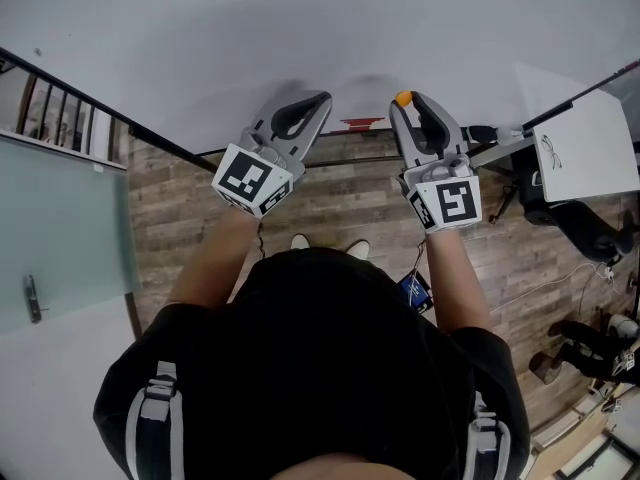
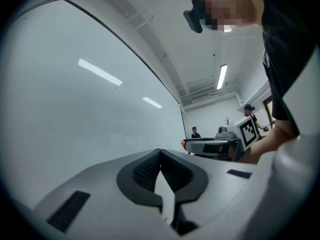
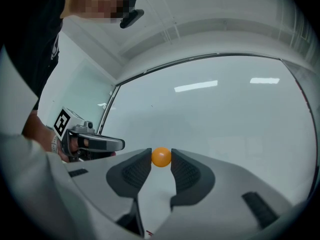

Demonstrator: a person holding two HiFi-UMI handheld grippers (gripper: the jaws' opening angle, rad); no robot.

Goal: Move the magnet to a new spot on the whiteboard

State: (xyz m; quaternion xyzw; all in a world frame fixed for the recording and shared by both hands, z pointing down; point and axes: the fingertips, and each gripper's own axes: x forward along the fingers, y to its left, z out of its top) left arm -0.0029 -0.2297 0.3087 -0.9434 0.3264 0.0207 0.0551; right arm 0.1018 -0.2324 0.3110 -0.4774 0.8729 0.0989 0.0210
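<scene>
Right gripper: your right gripper (image 3: 161,160) pinched the orange magnet (image 3: 161,156) between its jaw tips.
Magnet: it sat at the very tips, close up to the whiteboard (image 3: 225,114); I couldn't tell if it touched.
Left gripper: your left gripper (image 2: 160,153) had its jaws pressed together with nothing between them, tips pointed at the whiteboard too.
Spacing: in the head view you held both side by side, not touching.
Floor: wood floor (image 1: 340,198) showed below the whiteboard's lower edge, under your arms.
</scene>
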